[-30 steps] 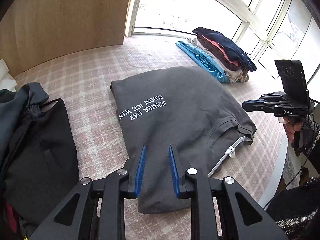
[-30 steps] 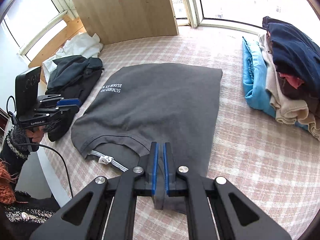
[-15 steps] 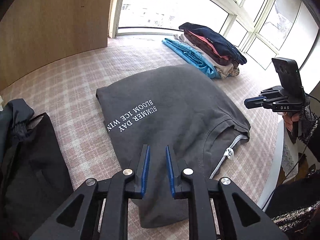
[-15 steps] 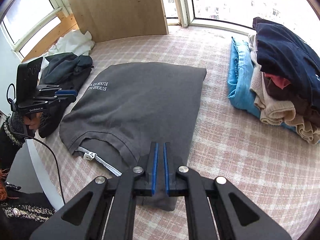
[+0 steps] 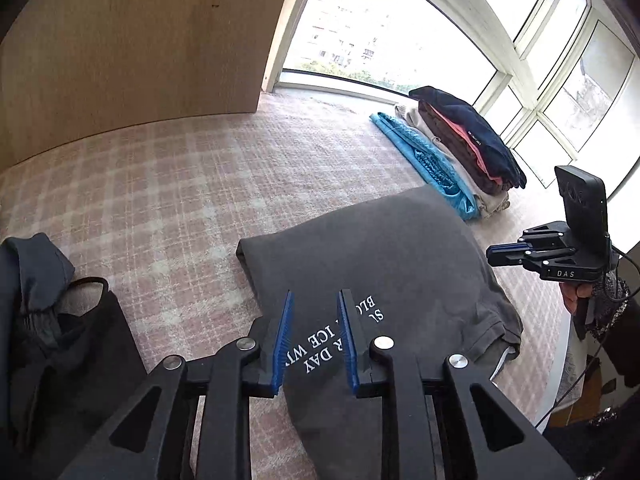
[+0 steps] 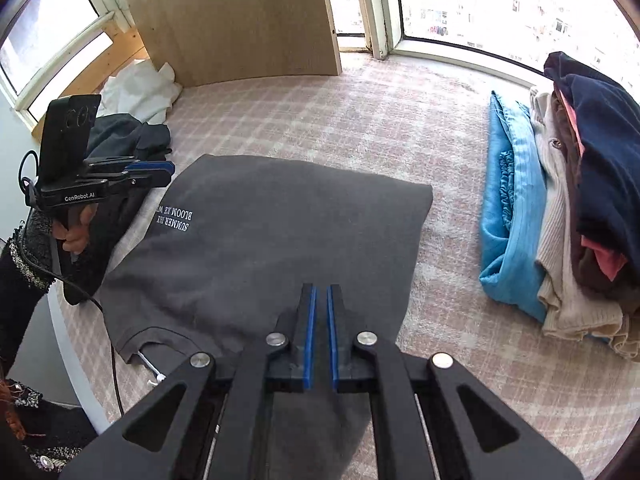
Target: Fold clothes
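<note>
1. Since the dark grey T-shirt (image 6: 280, 240) is soft, limp cotton, it will likely sag and crease wherever it is lifted; it lies partly folded on the pink checked surface (image 6: 380, 120), between the pile of unfolded dark clothes (image 5: 60, 340) and the stack of folded garments (image 6: 580, 200).
2. Left gripper (image 5: 314, 332) hovers over the printed lettering (image 5: 340, 340), its tongs apart and empty.
3. Right gripper (image 6: 319, 320) hangs above the near hem, tongs almost together with nothing between them.
4. Pinching a doubled edge or corner looks the best hold.

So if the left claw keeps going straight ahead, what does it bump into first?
Most likely the grey T-shirt. The left claw is open and points across the shirt's white lettering, low over the cloth. Depth is hard to judge, so it may skim over it onto the checked blanket.
</note>
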Motion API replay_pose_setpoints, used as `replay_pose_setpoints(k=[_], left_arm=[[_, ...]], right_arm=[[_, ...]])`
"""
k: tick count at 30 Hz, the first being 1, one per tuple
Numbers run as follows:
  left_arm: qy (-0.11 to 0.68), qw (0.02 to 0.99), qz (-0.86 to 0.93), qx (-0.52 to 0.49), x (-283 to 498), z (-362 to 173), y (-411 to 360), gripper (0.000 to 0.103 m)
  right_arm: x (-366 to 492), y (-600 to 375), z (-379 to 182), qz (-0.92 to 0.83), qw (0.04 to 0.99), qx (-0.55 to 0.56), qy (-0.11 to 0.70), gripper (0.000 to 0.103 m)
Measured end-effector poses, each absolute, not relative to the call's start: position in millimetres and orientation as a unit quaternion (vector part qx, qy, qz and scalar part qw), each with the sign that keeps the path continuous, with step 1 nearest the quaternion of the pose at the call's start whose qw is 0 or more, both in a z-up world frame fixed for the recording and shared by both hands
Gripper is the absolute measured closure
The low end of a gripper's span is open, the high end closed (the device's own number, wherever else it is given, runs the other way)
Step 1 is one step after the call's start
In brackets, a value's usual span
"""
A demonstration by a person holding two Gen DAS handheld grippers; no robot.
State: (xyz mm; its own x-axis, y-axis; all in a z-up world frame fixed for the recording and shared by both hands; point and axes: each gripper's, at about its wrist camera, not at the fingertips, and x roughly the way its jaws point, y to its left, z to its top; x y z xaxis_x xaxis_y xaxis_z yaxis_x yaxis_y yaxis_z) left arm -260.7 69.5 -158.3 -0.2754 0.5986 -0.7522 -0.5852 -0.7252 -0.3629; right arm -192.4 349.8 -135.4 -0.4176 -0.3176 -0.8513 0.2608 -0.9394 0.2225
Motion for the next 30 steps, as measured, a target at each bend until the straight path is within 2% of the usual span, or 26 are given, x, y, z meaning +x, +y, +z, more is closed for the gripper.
replay_pose_setpoints(k=[2,4,5,6,10,17,21,24,25,27,30], left_arm=[[-0.002,0.377,0.792,-0.48,-281,-169,88,0.082],[0.037,0.353,0.8,-0.484,-296,-183,101,0.081],[0.044,0.346,0.802,-0.485,-303,-187,103,0.085],[0.052,0.339,0.804,-0.486,-309,-192,104,0.085],[0.042,0.334,0.81,-0.48,-308,-172,87,0.086],[0.003,0.365,0.805,-0.468,-223,-124,25,0.079],[-0.024,0.388,0.783,-0.485,-158,-137,12,0.079],[-0.017,0.397,0.763,-0.509,-127,-166,20,0.072],[-0.004,0.391,0.759,-0.521,-119,-175,22,0.077],[0.009,0.38,0.752,-0.539,-108,-184,21,0.077],[0.002,0.374,0.769,-0.519,-105,-159,11,0.077]], right_arm=[[-213,346,-137,-0.843,0.175,0.507,-0.032,0.097],[-230,345,-156,-0.823,0.174,0.538,-0.048,0.096],[-235,345,-168,-0.808,0.171,0.562,-0.047,0.096],[-236,347,-174,-0.8,0.177,0.572,-0.048,0.096],[-234,354,-149,-0.818,0.167,0.548,-0.051,0.096],[-182,335,-129,-0.827,0.209,0.519,-0.05,0.091],[-140,323,-143,-0.807,0.238,0.534,-0.087,0.091],[-114,312,-171,-0.783,0.221,0.579,-0.056,0.085],[-106,312,-173,-0.776,0.223,0.588,-0.052,0.085],[-92,320,-163,-0.779,0.228,0.581,-0.061,0.085],[-83,344,-134,-0.816,0.213,0.528,-0.103,0.085]])
